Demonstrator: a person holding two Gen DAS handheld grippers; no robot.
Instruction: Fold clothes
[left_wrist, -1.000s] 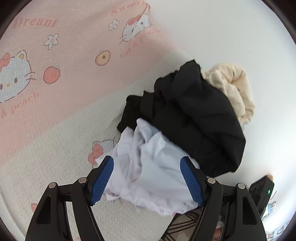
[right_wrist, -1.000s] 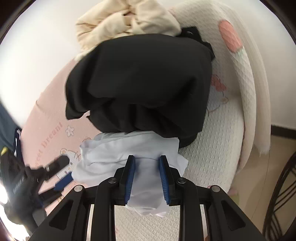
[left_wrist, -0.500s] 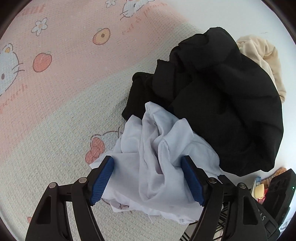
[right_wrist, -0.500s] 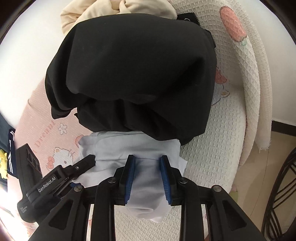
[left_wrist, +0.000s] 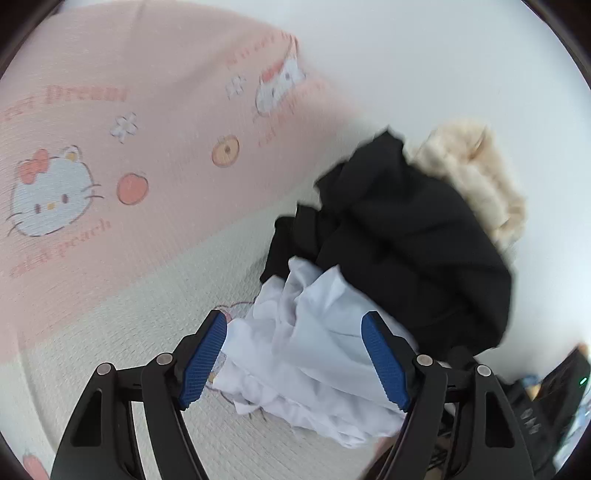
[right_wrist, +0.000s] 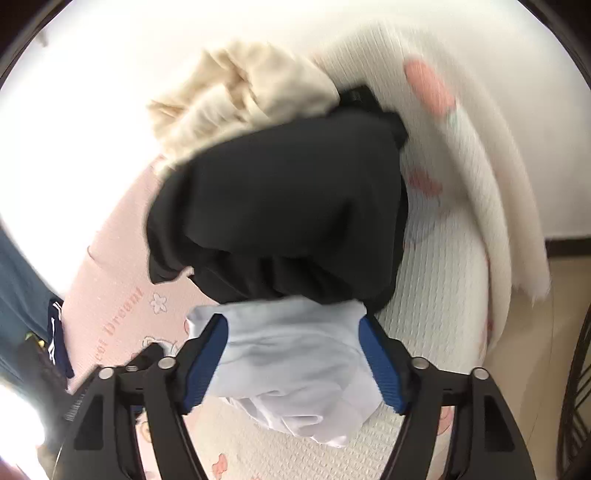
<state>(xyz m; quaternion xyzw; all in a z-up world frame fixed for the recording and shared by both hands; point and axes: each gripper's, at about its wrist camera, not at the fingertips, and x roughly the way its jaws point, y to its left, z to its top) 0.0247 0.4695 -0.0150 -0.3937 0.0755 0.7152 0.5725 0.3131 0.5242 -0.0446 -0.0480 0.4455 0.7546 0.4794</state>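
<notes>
Spreading wide, the right gripper (right_wrist: 293, 363) has just been opening its jaws; the crumpled white garment (right_wrist: 295, 362) lies between the blue pads (right_wrist: 380, 367) but, as far as the frame shows, is no longer pinched. The left gripper (left_wrist: 293, 360) also stands wide apart, its pads on either side of the same white garment (left_wrist: 314, 350) without pressing it. This garment rests on the waffle-textured bed cover (left_wrist: 110, 325), a cream and pink sheet printed with cartoon cats. Its far edge touches, and appears partly tucked under, a bunched black garment (left_wrist: 406, 251). Beyond that lies a cream knitted garment (left_wrist: 476, 173) near the wall.

Handling, as judged from the folds: the white cloth looks thin, light and limp, holding soft creases and draping freely. It should lift with little effort, but it will sag and bunch, and a pinch on a single loose fold could slip. A hem, shoulder seam or corner would give the firmer hold, one gripper at each end so the cloth can be spread flat. No such edge is clearly identifiable in the heap, so teasing it clear of the black garment seems the likely first need.
</notes>
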